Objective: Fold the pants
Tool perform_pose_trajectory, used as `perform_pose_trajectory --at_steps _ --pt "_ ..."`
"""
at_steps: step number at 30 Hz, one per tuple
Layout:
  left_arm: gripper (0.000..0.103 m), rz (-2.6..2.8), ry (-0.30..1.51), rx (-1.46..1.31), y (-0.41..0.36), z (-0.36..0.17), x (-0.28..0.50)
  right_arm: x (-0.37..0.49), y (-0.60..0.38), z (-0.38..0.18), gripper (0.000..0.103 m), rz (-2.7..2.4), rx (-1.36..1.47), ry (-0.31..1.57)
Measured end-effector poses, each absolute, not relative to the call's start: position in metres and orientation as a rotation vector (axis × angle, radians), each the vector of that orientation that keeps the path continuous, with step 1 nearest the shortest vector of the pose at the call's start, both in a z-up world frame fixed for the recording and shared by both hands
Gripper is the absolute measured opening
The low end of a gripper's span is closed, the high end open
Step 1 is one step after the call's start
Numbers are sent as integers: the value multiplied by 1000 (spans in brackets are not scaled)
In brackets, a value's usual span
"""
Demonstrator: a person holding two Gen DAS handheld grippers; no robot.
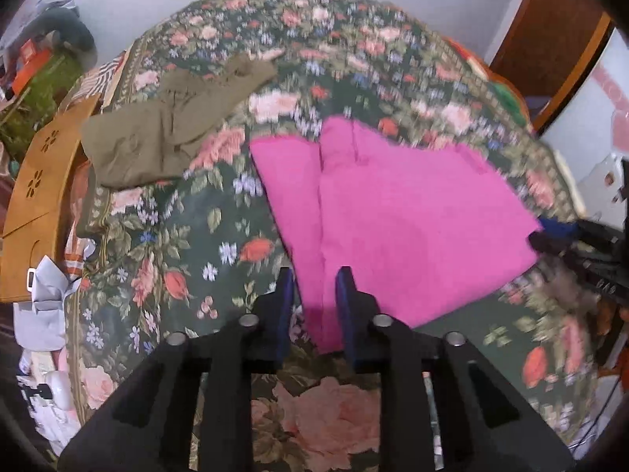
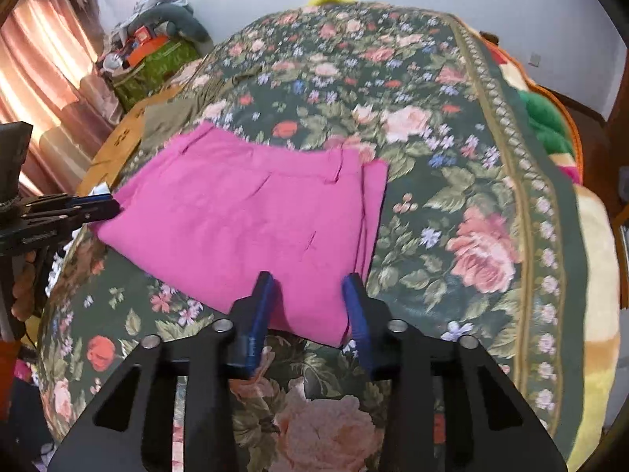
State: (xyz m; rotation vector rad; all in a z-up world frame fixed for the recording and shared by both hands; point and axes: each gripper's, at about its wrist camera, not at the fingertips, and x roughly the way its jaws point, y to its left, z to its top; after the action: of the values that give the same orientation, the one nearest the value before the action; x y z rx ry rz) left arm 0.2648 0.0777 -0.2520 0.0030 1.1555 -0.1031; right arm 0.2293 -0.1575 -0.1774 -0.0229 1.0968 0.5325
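Observation:
The pink pants (image 1: 401, 212) lie folded into a flat rectangle on the floral bedspread (image 1: 188, 236). They also show in the right wrist view (image 2: 251, 212). My left gripper (image 1: 314, 275) is open, its blue fingers either side of the near left corner of the pants, just above the cloth. My right gripper (image 2: 308, 281) is open over the near right corner. Each gripper also shows in the other's view, the right one at the far right edge (image 1: 550, 240) and the left one at the left edge (image 2: 98, 206), both by the pants' side edges.
An olive-green garment (image 1: 157, 133) lies crumpled at the far left of the bed. A wooden board with cut-outs (image 1: 35, 181) stands at the left bed edge. Cluttered boxes and bags (image 2: 153, 55) sit beyond it. A wooden door frame (image 1: 550, 47) is at the right.

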Motion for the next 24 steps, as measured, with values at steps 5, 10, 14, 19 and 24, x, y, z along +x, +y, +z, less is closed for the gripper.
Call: perform_pose_trajectory --at_steps 5,10,14,19,24 --pt "20 -83 1126 57 71 -261 254 226 -156 -182 20 549 -54 1101" --pt "20 -58 1115 126 65 -263 249 224 -155 -185 17 551 -92 1108" --pt "20 -45 1116 154 65 -262 248 225 -153 -183 17 558 -140 1111" --pt "20 -39 1117 208 66 -253 249 233 -157 -176 21 560 -175 1137" --pt "21 -36 1100 164 77 -234 260 245 -169 -163 21 544 -142 1114"
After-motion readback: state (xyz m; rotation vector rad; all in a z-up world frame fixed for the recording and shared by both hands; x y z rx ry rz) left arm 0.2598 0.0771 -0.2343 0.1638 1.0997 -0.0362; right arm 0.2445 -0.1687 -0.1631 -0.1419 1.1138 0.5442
